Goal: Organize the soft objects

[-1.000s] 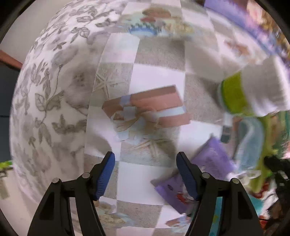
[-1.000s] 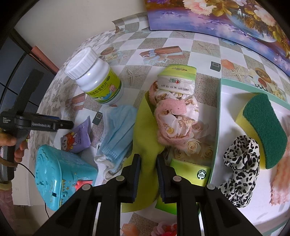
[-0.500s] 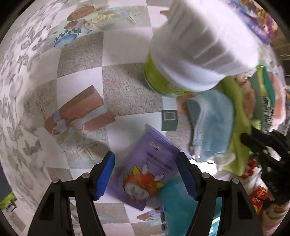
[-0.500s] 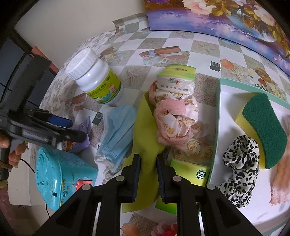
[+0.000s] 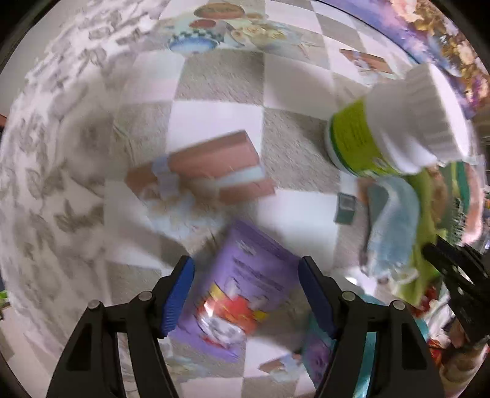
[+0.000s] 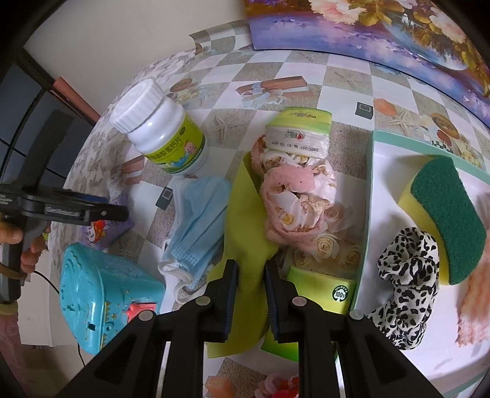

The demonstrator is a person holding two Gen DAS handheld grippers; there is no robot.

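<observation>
Nearest to us, the right tongs [image 6: 250, 277] hang with their jaws narrowed to a slim gap over the yellow-green cloth [image 6: 245, 214]; whether the pads pinch that cloth we cannot tell. Just left of the cloth lies a blue face mask [image 6: 196, 220], its white ear loops trailing toward us. Left again stands a teal plastic box [image 6: 101, 290] with a red button.

On the right, a white tray with a teal rim [image 6: 372, 189] holds a leopard-print scrunchie [image 6: 404, 263], a green-and-yellow sponge [image 6: 447, 214] and, at the frame's edge, a peach fluffy cloth [image 6: 474, 294]. Between cloth and tray lies a rose-printed tissue pack [image 6: 309, 196], with a pink-and-white cloth bundled on top of it.

Our left tongs [image 5: 246, 294] point straight down with their blue pads spread wide, and the purple snack packet [image 5: 245, 284] lies on the worktop [image 5: 214, 122] between them, untouched as far as the blurred view shows. In the right view the same tongs reach in from the left, held by a hand [image 6: 18, 242], above that packet.

Farther back stands a white pill bottle [image 6: 165, 134] with a green label, upright on the checked tablecloth. Beyond it a flower painting [image 6: 367, 27] leans at the back.
</observation>
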